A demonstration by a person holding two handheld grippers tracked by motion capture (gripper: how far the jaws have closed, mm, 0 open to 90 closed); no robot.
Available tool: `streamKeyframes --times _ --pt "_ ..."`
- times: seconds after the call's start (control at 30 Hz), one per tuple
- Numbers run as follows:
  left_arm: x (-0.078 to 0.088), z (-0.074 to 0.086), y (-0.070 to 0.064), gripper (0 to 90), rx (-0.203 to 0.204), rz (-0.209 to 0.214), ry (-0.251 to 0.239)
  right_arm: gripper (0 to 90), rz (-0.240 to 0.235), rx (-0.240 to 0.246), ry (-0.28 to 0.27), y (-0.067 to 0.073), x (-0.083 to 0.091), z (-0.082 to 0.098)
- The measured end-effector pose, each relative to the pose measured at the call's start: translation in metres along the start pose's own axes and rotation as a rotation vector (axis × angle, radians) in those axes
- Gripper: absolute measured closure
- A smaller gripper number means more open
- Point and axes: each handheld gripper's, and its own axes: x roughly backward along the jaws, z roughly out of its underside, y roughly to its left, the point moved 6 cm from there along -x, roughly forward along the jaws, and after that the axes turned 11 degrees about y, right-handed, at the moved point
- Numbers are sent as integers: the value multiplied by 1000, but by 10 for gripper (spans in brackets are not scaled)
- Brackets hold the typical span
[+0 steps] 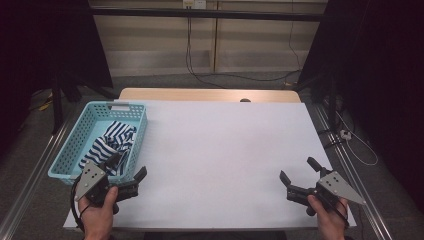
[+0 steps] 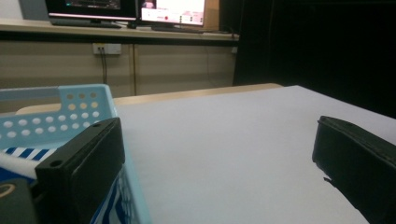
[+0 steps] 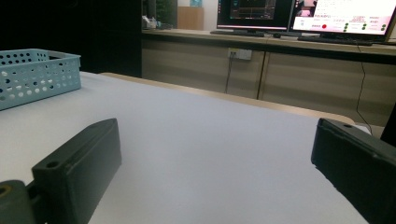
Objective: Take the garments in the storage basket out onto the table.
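Currently, the striped cloth (image 1: 114, 142) lies in the blue basket (image 1: 75, 146) at bench (image 1: 220, 150) left. Left tongs (image 1: 131, 175) stand wide, empty, beside the basket; right tongs (image 1: 300, 171) wide, empty. Step: approach. Next, probably lower the left tongs onto the cloth.

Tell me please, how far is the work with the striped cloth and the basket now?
Done, by what shows: nothing. The striped cloth lies bunched in the blue basket at the table's left side. In hand: nothing; the left gripper is open beside the basket's near corner, the right gripper open over bare table. Left: probably gripping the cloth.
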Motion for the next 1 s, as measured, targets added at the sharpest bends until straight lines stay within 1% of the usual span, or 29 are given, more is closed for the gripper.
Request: streamKeyframes --times 0.07,0.17,0.23,0.27,0.4,0.43,0.47,0.5,0.6,0.63,0.7,0.73,0.77,0.8,0.83,0.87,0.9,0.93,0.97,1.0 --pt "0 -1 -1 25 -8 0 -7 7 -3 -5 1 0 0 0" --pt "0 -1 0 25 -5 4 -8 5 -2 -8 2 0 0 1" --pt "0 0 0 24 -5 0 -6 4 -3 -6 4 -1 0 1" --pt "-1 0 1 25 -9 -13 5 4 -6 -17 6 -1 -1 1" --pt "-2 0 1 24 -5 -11 9 3 -10 -21 6 -3 -1 2" --pt "-2 0 1 24 -15 -14 8 3 -13 -21 4 -3 -2 2" --pt "-2 0 1 24 -15 -14 8 3 -13 -21 4 -3 -2 2" --pt "-1 2 4 25 -33 -28 35 3 -15 -22 5 -3 -2 2" --pt "-1 3 6 24 -26 -35 34 3 -14 -25 7 -2 -1 2" --pt "-1 3 7 24 -13 -38 33 3 -13 -21 5 -2 -1 2" --pt "0 3 8 23 -20 -32 35 3 -15 -21 6 -2 -1 2" --pt "1 2 7 23 -4 -13 25 2 -15 -20 7 -2 -1 2" --pt "2 1 7 23 -7 -11 29 2 -16 -18 8 -2 -1 1" --pt "3 1 8 20 -19 -11 29 2 -15 -16 8 -1 -2 1" --pt "4 0 8 20 -11 -7 20 1 -14 -17 13 -1 -2 2" --pt "4 0 9 20 -16 -13 26 1 -17 -16 13 -1 -2 2" --pt "5 0 9 20 -17 -8 42 1 -20 -23 13 0 -2 1" --pt "5 1 8 20 -3 15 51 1 -22 -25 10 0 -2 1" --pt "6 2 9 20 -2 24 64 1 -19 -21 7 1 -2 1" --pt "7 2 11 21 10 15 67 1 -21 -17 10 1 -2 1"
